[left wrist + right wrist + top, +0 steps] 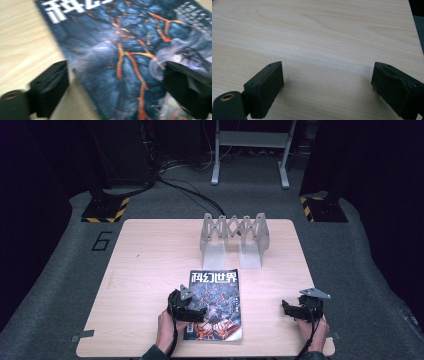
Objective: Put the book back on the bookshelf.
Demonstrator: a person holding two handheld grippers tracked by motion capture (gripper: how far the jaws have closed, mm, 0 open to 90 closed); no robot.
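You see the table evenly lit from above against a dark room in the high view. In your left gripper view the magazine smears with motion blur. Your right gripper view is sharper, with soft shadows under the black jaws.

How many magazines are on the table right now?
1. The magazine lies flat near the table's front edge, under the left gripper; none stands in the grey rack behind.

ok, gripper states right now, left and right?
Left gripper: open, jaws wide over the magazine, gripping nothing.
Right gripper: open, empty, over bare table.
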